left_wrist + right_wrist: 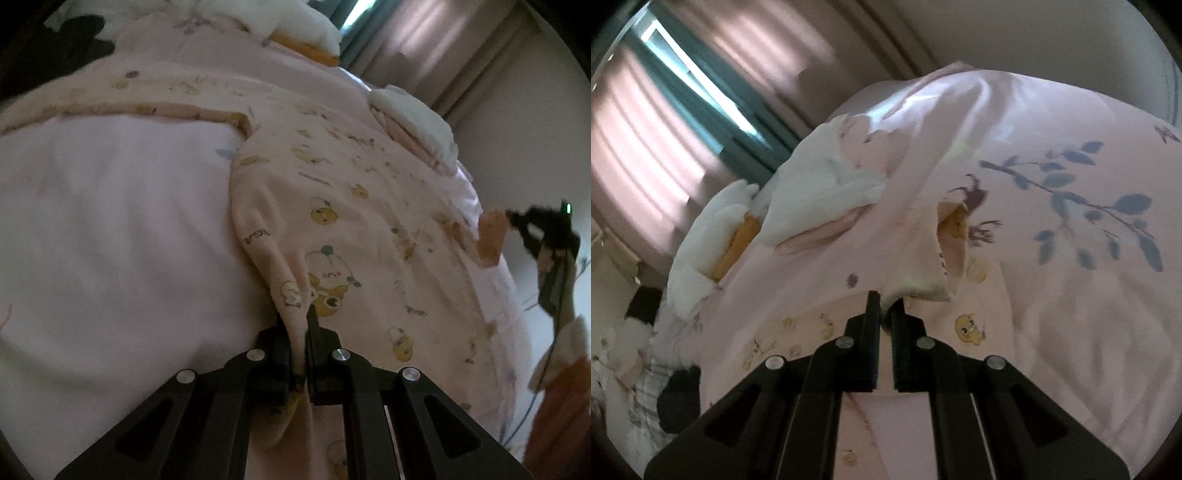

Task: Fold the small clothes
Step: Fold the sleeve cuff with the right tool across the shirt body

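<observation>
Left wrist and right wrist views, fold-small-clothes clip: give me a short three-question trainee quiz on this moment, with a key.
1. True or false: the left gripper is shut on a fold of the pale pink cartoon-bear print garment.
2. Multiple choice: what is pinched between the tips of the right gripper? A) the white plush toy with orange patches B) an edge of the same bear print garment C) nothing
3. Fill in: the garment lies spread over a pink bed cover printed with blue-grey ____.

Key: 1 true; 2 B; 3 leafy branches.
</observation>
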